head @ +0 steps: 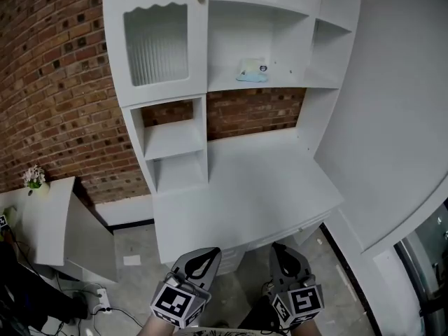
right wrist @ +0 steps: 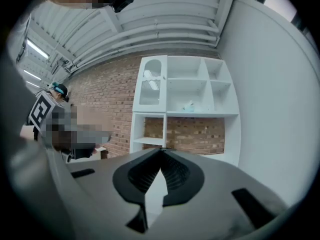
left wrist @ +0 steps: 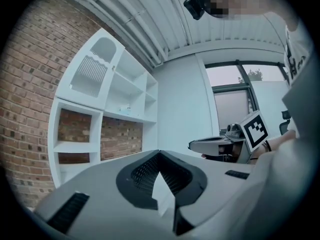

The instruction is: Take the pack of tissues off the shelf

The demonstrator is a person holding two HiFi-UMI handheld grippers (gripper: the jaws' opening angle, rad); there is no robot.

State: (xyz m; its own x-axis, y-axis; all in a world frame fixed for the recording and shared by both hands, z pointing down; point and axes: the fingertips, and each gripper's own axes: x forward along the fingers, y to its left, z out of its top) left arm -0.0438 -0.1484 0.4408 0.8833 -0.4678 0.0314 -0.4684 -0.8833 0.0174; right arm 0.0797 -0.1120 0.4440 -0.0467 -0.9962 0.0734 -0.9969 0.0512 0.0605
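Note:
A small pale blue pack of tissues (head: pixel 253 70) lies on the upper shelf of the white shelf unit (head: pixel 168 138), right of the glass door. It shows tiny in the left gripper view as the pack (left wrist: pixel 124 109) and in the right gripper view as the pack (right wrist: pixel 189 106). My left gripper (head: pixel 208 253) and right gripper (head: pixel 281 248) hang low in front of the desk, far from the pack. Both are shut with nothing between the jaws; the tips meet in the left gripper (left wrist: pixel 159 152) and the right gripper (right wrist: pixel 161 149).
A white desk top (head: pixel 245 194) lies under the shelves, against a brick wall (head: pixel 49 82). A white wall (head: pixel 399 103) curves in on the right. A low white table (head: pixel 42 219) with a small flower pot (head: pixel 33 177) stands at the left, cables on the floor below.

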